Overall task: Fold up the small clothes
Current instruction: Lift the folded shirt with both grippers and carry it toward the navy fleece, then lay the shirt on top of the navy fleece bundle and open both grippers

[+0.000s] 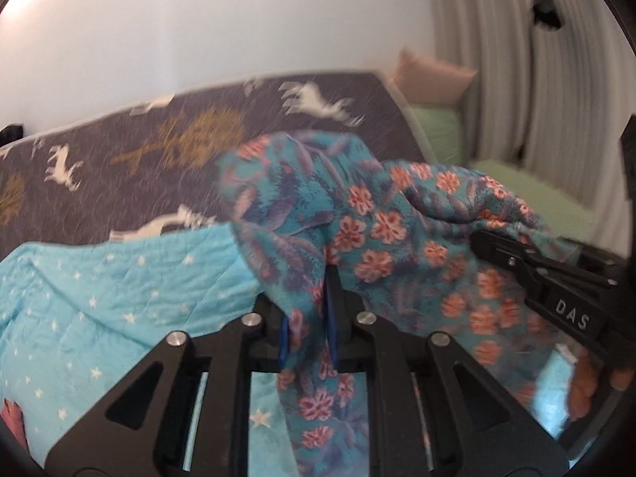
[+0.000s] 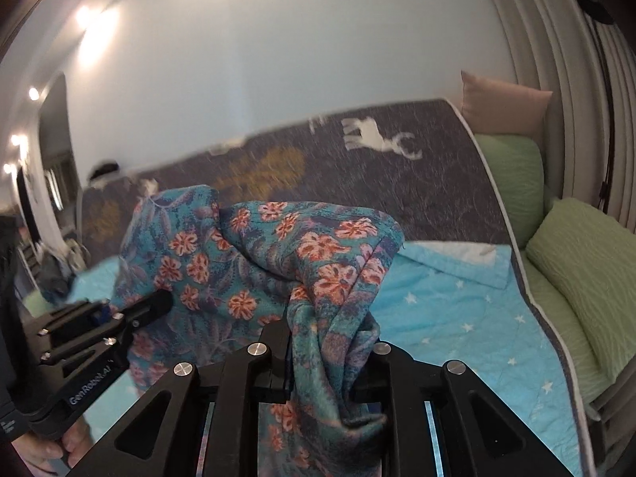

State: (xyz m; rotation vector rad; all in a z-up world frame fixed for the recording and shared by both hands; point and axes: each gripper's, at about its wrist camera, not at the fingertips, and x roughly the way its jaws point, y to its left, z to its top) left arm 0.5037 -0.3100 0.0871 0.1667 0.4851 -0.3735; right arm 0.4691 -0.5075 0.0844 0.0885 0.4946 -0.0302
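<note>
A teal garment with orange flowers [image 1: 377,230] billows above the bed, stretched between both grippers. In the left wrist view my left gripper [image 1: 308,330] has a strip of this cloth filling the gap between its blue pads [image 1: 332,318]. My right gripper [image 1: 497,250] reaches in from the right edge with its tip under the cloth. In the right wrist view a thick bunch of the garment [image 2: 258,262] is packed between the black fingers of my right gripper [image 2: 322,353]. My left gripper [image 2: 159,302] shows at the left, its tip against the cloth.
A light blue star quilt [image 2: 457,310] lies under the garment, on a grey deer-print blanket [image 2: 397,179]. Green pillows [image 2: 576,270] and a pink pillow [image 2: 501,103] line the right side by a curtain. A hand [image 1: 584,389] holds the right gripper's handle.
</note>
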